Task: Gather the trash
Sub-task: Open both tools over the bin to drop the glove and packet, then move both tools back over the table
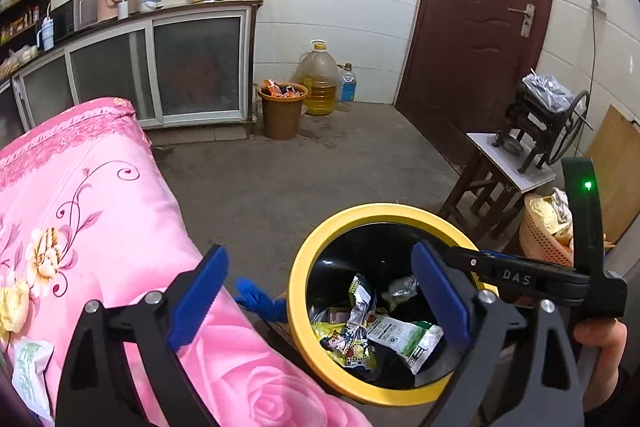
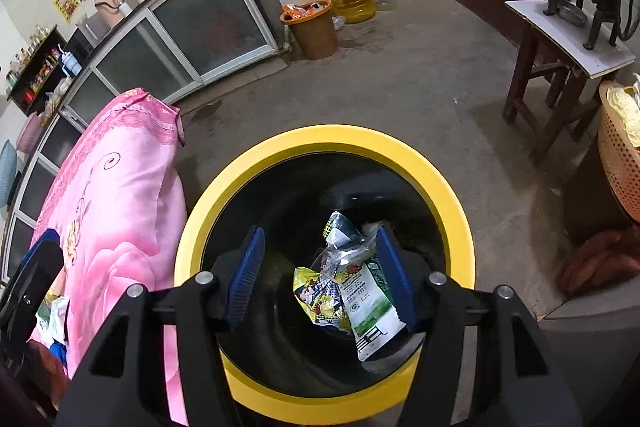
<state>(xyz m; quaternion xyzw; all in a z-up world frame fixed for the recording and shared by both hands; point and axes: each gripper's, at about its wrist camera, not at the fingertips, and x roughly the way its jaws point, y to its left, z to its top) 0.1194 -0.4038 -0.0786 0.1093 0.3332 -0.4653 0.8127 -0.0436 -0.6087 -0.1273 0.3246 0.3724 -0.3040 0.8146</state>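
A black bin with a yellow rim (image 1: 320, 239) (image 2: 248, 163) stands on the floor beside the pink-covered table. Several crumpled snack wrappers (image 1: 360, 331) (image 2: 344, 287) lie inside it. My right gripper (image 2: 322, 275) is open and empty, directly over the bin's mouth. My left gripper (image 1: 320, 303) is open and empty, between the table edge and the bin. The right gripper's arm (image 1: 516, 277) crosses the left wrist view at right. A white-green wrapper (image 1: 30, 375) (image 2: 52, 315) lies on the table at lower left.
The pink floral cloth (image 1: 100, 211) (image 2: 120, 187) covers the table at left. A blue object (image 1: 260, 301) sits at the table edge. A brown bin (image 1: 282, 111), an oil jug (image 1: 318, 79), a wooden stool (image 1: 500, 179) and an orange basket (image 1: 544, 231) stand around the concrete floor.
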